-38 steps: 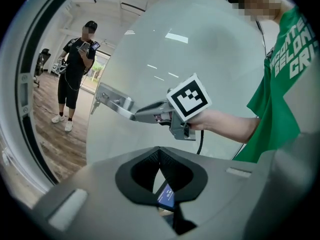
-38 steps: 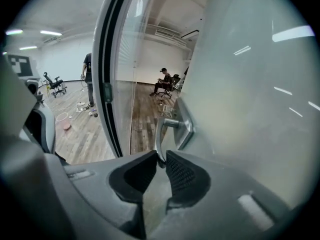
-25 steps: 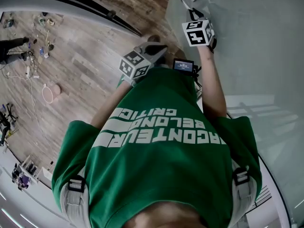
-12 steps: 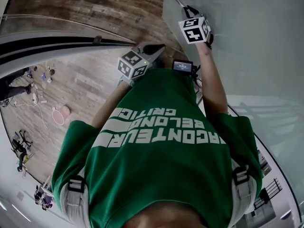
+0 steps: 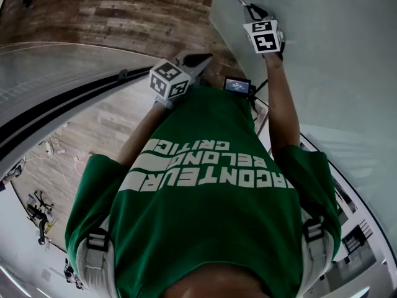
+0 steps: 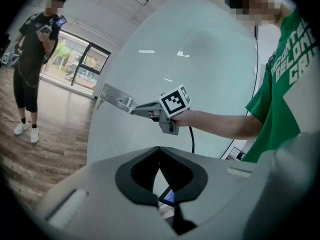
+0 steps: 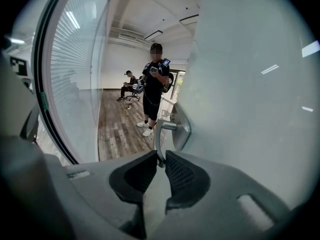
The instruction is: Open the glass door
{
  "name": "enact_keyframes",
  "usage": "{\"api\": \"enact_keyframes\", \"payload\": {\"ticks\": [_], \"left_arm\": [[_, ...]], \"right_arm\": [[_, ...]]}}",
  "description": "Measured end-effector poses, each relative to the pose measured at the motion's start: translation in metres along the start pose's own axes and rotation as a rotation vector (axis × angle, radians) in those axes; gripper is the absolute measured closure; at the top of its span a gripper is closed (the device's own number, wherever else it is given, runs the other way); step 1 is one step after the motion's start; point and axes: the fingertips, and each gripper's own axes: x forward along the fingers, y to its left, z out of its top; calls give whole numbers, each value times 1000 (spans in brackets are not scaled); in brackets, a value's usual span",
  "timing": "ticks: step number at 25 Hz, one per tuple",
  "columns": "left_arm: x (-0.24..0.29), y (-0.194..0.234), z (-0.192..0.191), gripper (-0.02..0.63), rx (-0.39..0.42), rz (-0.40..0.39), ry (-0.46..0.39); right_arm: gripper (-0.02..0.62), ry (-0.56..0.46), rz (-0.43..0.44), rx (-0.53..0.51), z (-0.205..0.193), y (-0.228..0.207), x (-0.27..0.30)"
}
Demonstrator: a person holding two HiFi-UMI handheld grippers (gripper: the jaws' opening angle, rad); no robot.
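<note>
Currently clamped: right gripper [image 7: 161, 160], jaws drawn nearly together on the thin metal lever of the door handle [image 7: 159, 136]. The handle's plate sits on the frosted glass door [image 7: 250, 84], which fills the right half of the right gripper view.

Left gripper [image 6: 159, 151]: jaws closed tip to tip, nothing between them. It is held free of the door, touching nothing.

Head view: both grippers lie at upper centre. The right one is at the top, against the door, with the handle at the frame's top edge. The left one is lower and to the left, above the green shirt [image 5: 211, 197]. A small lit screen [image 5: 239, 85] sits between them, and the wooden floor [image 5: 124, 11] is at upper left.

Left gripper view only: the right gripper is seen side-on at centre, with its hand and forearm reaching to the handle. A standing person in black [image 6: 35, 49] is at upper left.

Right gripper view only: a seated person [image 7: 129, 86] shows at centre, beyond the standing one. A curved glass partition [image 7: 75, 74] stands at left.
</note>
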Motion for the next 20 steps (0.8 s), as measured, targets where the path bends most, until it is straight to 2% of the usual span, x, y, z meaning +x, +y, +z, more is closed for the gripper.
{"api": "enact_keyframes", "payload": {"ticks": [2,5,13,20], "left_arm": [[-2,10,5,597,0,-4,2],[-4,22,16,597,-4,-9,-6],[-17,52,31,597,-48,-25,-35],[-16,80,41,597,-48,-15,-35]], "right_arm": [[558,-10,-5,34,-1,-13,2],[558,-4,-44,27,-5,-33,2],[558,113,-164,-40,-13,-82,4],[558,159,-227,-18,-23,-123,12]]}}
